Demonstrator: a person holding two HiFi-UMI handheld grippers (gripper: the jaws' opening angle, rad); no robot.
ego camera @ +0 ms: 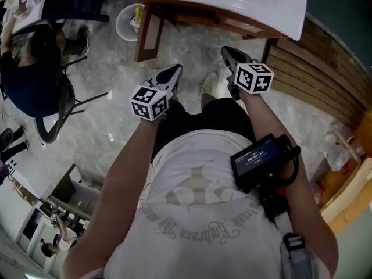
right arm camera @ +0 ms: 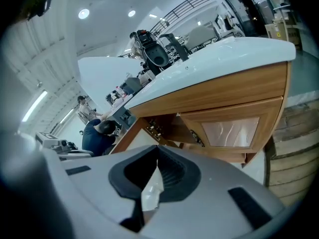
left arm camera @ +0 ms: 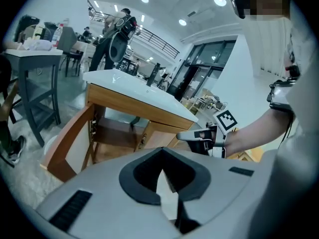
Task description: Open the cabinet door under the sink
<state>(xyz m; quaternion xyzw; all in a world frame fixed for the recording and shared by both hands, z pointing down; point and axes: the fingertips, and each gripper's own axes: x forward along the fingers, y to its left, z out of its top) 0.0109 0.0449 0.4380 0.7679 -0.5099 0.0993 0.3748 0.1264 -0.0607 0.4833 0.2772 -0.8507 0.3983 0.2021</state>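
1. Hanging wide open at the left of the left gripper view, the cabinet door (left arm camera: 65,142) bares the space under the white sink (left arm camera: 134,91); the task looks done.
2. The panelled door (right arm camera: 233,130) beside it, centre right in the right gripper view, sits closed.
3. Mid-frame in the head view, left tool (ego camera: 173,71) and right tool (ego camera: 226,52) are clenched on nothing, apart from the cabinet.
4. Probably nothing remains, unless that second door counts.

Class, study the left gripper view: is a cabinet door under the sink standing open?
Yes: the cabinet door is swung outward, exposing the inside of the cabinet below the sink.
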